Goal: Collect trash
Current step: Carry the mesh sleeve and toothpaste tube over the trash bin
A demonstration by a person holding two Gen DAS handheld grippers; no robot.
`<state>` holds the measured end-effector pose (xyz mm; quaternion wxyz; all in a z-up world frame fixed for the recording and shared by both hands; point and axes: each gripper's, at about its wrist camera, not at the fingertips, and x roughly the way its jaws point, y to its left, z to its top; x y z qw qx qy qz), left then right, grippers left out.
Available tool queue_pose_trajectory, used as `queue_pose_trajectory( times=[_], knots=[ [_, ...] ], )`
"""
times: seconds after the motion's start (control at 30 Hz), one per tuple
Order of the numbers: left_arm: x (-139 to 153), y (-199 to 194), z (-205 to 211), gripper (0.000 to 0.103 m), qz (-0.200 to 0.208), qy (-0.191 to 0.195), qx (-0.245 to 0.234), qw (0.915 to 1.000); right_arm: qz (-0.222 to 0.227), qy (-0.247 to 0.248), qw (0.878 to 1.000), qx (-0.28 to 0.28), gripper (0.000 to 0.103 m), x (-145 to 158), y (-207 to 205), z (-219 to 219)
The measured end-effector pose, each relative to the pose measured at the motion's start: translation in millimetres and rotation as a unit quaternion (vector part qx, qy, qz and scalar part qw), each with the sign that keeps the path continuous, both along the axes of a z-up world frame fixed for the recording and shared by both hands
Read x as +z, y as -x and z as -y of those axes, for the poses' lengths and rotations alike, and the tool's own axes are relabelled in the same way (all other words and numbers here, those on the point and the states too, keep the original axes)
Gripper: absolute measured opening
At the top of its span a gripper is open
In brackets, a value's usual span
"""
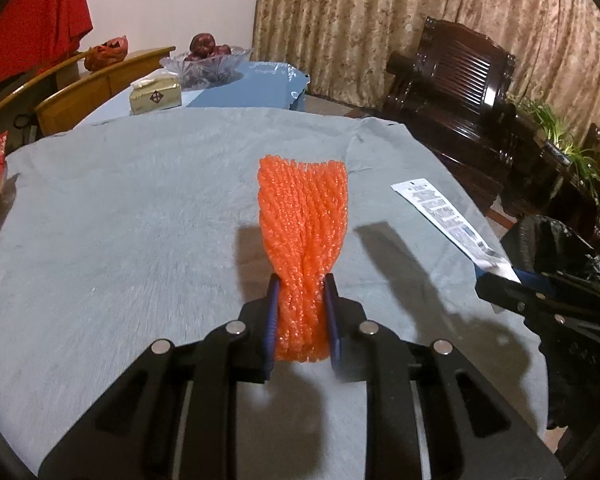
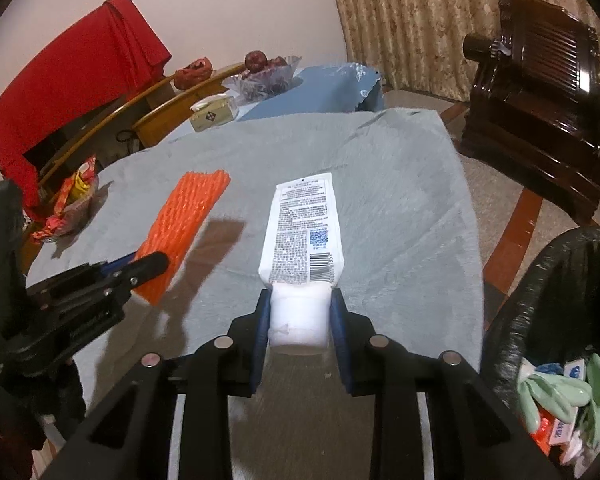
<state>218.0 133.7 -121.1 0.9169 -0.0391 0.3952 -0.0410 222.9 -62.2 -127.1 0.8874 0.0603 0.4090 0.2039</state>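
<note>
My left gripper (image 1: 301,300) is shut on an orange foam fruit net (image 1: 304,216) and holds it just above the grey cloth; the net also shows in the right wrist view (image 2: 184,216), with the left gripper (image 2: 148,266) on its near end. My right gripper (image 2: 300,312) is shut on the cap end of a white tube (image 2: 302,228) with printed text and a barcode. The tube also shows in the left wrist view (image 1: 440,208), at the table's right edge, with the right gripper (image 1: 496,280) on it.
A bin lined with a black bag (image 2: 540,300) stands right of the table and holds green gloves and packets. The grey cloth (image 1: 140,220) covers the table. A bowl of snacks (image 2: 74,208) sits at the left edge. A tissue box (image 1: 156,96), fruit bowl (image 1: 208,60) and chairs lie beyond.
</note>
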Motion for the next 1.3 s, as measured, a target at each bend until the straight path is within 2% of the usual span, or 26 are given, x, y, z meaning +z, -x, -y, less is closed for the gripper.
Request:
queue_pose_trajectory(
  times=[0.67,1.3],
  knots=[
    [66,59,40,0.02,0.058,0.003,-0.015,0.9982,0.059,-0.008,0.998,-0.012,0.029,71,66,44],
    [103,102,120,0.02,0.093,0.014,-0.097,0.9908,0.099,-0.011,0.992,-0.082,0.029,105,131,129]
  ],
)
